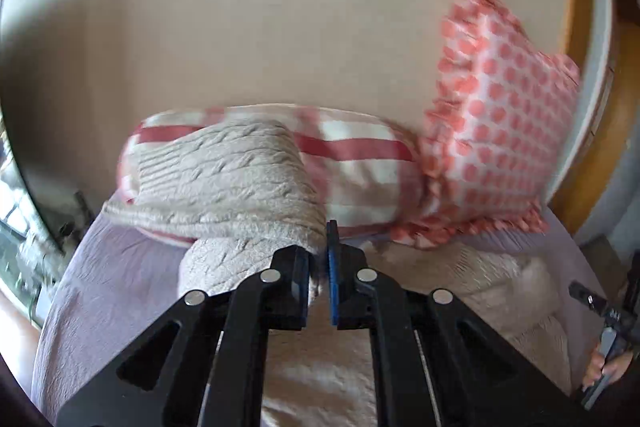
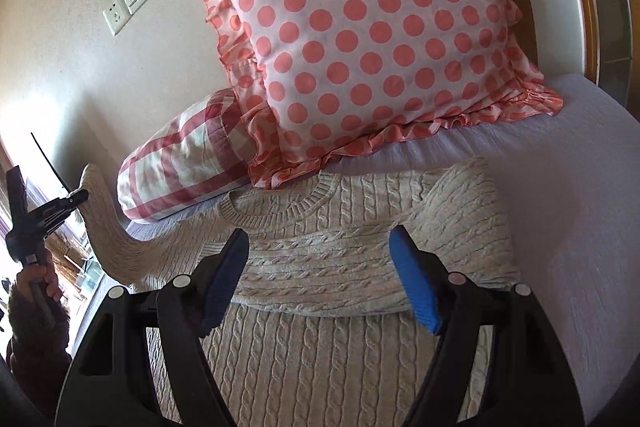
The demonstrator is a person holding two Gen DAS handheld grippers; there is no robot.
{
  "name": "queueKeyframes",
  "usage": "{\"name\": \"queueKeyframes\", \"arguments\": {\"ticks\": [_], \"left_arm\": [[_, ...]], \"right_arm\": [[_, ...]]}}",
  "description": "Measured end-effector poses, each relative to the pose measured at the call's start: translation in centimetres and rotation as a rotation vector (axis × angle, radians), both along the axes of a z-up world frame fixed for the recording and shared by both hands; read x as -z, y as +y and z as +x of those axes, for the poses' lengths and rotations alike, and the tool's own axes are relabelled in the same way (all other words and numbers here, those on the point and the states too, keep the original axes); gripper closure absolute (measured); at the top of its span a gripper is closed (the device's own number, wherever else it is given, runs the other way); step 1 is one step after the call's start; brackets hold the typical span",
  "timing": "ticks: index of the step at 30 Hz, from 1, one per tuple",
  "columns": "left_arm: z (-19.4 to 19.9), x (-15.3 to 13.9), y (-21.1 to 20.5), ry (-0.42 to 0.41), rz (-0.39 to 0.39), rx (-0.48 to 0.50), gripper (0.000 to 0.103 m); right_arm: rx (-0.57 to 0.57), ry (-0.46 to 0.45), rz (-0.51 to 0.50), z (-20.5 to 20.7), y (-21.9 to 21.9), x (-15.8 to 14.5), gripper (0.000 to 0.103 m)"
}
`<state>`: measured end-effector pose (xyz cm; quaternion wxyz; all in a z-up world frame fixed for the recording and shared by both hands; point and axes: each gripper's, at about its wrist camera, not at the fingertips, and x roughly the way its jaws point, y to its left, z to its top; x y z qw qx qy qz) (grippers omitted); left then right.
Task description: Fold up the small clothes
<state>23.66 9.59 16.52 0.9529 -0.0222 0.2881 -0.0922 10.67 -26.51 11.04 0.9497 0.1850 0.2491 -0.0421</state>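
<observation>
A beige cable-knit sweater (image 2: 320, 259) lies on the lilac bed sheet (image 2: 568, 211), its right sleeve folded across the chest. My left gripper (image 1: 318, 267) is shut on the sweater's left sleeve (image 1: 240, 187) and holds it lifted off the bed; the raised sleeve (image 2: 100, 223) and left gripper (image 2: 82, 197) also show at the left of the right wrist view. My right gripper (image 2: 320, 275) is open and empty, hovering over the sweater's chest, with blue pads (image 2: 416, 283). It also shows at the right edge of the left wrist view (image 1: 576, 289).
A pink polka-dot ruffled pillow (image 2: 372, 27) leans on the wall behind the sweater's collar. A red-and-white checked pillow (image 2: 188, 163) lies to its left. Wall switches (image 2: 128, 3) sit above. Bare sheet lies to the sweater's right.
</observation>
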Motion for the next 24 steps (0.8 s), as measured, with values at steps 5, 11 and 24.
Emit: {"name": "queueKeyframes", "arguments": {"ticks": [5, 11, 24], "left_arm": [[-2.1, 7.7, -16.5, 0.049, 0.329, 0.322, 0.088], [-4.6, 9.6, -10.8, 0.107, 0.276, 0.222, 0.062], [-9.8, 11.0, 1.4, 0.233, 0.123, 0.004, 0.044]], "right_arm": [[0.010, 0.049, 0.077, 0.4, -2.1, 1.2, 0.029], [0.003, 0.145, 0.163, 2.4, -4.5, 3.3, 0.048], [0.118, 0.213, 0.372, 11.2, -8.0, 7.2, 0.096]]}}
